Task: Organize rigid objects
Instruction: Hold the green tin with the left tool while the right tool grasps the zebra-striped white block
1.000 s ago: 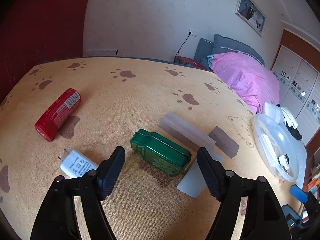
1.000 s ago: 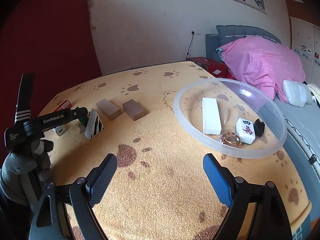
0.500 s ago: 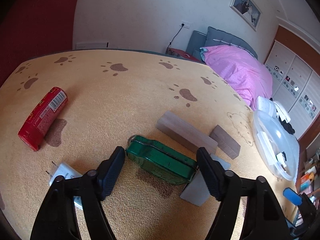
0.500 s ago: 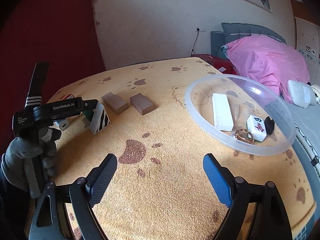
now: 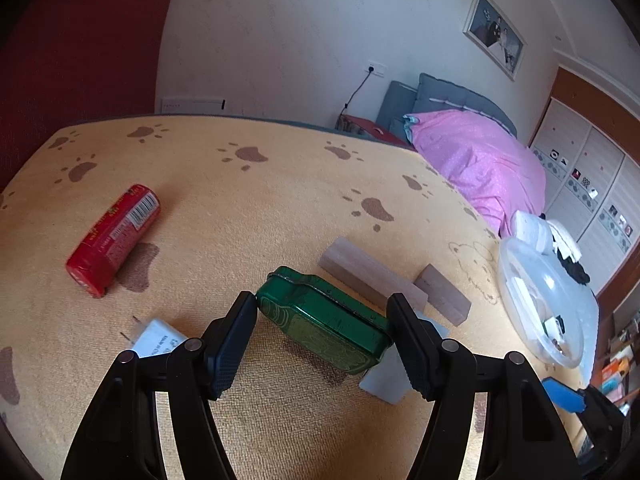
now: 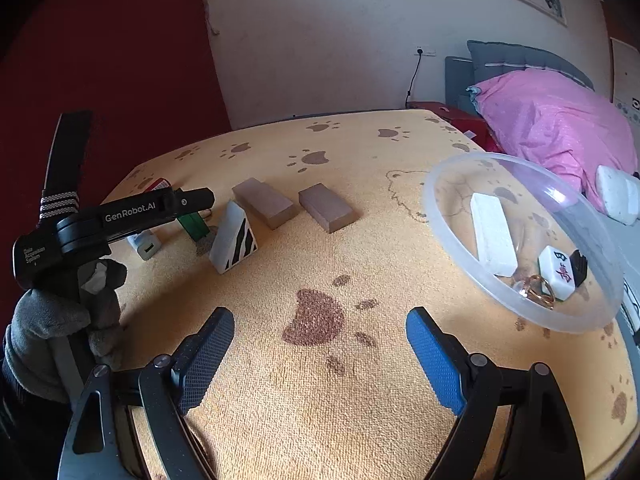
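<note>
Green tin in the grip, most of the sorting still ahead.

The left gripper (image 5: 322,322) has its pads closed on both ends of the green tin (image 5: 324,320), which sits mid-tabletop, seemingly not yet lifted off the paw-print cloth (image 5: 248,208). The right gripper (image 6: 320,344) hangs open and empty over bare cloth near the front edge. The clear bowl (image 6: 440,216) by the right edge already holds a white block (image 6: 492,236), a mahjong tile (image 6: 558,272), a ring (image 6: 538,286) and a small black piece (image 6: 578,266). Still out on the cloth: the red can (image 5: 114,238) toward the left edge, the white charger (image 5: 158,338) near the front, two wooden blocks (image 5: 370,274), and a striped wedge (image 6: 236,238) just beside the tin. By my count, less than half done.
</note>
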A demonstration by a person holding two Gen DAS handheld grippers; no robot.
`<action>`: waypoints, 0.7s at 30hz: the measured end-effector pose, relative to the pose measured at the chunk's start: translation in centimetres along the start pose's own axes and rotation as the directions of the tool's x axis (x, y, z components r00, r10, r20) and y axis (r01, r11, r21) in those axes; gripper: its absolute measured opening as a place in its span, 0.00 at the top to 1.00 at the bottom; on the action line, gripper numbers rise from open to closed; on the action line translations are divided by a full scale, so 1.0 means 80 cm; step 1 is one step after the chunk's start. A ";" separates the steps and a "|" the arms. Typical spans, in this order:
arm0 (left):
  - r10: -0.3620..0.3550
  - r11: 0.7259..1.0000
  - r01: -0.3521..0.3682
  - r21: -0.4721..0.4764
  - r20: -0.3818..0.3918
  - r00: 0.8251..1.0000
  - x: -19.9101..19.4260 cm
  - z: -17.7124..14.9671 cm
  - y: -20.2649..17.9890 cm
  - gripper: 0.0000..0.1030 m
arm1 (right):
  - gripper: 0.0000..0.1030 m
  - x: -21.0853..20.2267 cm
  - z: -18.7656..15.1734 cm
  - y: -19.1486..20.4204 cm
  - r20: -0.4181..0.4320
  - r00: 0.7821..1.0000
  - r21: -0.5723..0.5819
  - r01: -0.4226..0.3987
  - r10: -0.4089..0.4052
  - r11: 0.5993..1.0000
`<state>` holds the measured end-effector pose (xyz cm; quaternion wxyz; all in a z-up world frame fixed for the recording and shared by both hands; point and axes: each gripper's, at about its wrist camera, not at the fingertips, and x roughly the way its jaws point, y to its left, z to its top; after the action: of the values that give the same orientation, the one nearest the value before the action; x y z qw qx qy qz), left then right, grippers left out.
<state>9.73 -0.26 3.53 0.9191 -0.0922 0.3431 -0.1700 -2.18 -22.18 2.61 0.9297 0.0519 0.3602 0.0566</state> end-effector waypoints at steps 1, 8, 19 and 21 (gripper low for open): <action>-0.001 1.000 0.001 0.000 0.011 1.000 -0.005 0.001 0.000 0.34 | 0.12 0.004 0.003 0.003 -0.005 1.000 -0.003 -0.006 0.006 1.000; 0.006 1.000 -0.005 -0.017 0.060 0.998 -0.027 0.008 0.004 0.34 | 0.12 0.033 0.024 0.028 -0.059 0.996 -0.014 -0.062 0.061 0.998; 0.008 0.997 -0.001 -0.074 0.083 0.997 -0.037 0.013 0.021 0.34 | 0.22 0.083 0.049 0.064 -0.126 0.987 -0.009 -0.105 0.103 0.994; 0.003 0.997 0.004 -0.078 0.087 0.996 -0.039 0.014 0.022 0.34 | 0.27 0.091 0.052 0.068 -0.132 0.986 -0.003 -0.100 0.099 0.995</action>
<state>8.69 2.60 5.74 0.9289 -0.1357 0.3091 -0.1525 5.63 -16.01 1.59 0.9001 0.0617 0.4174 0.1081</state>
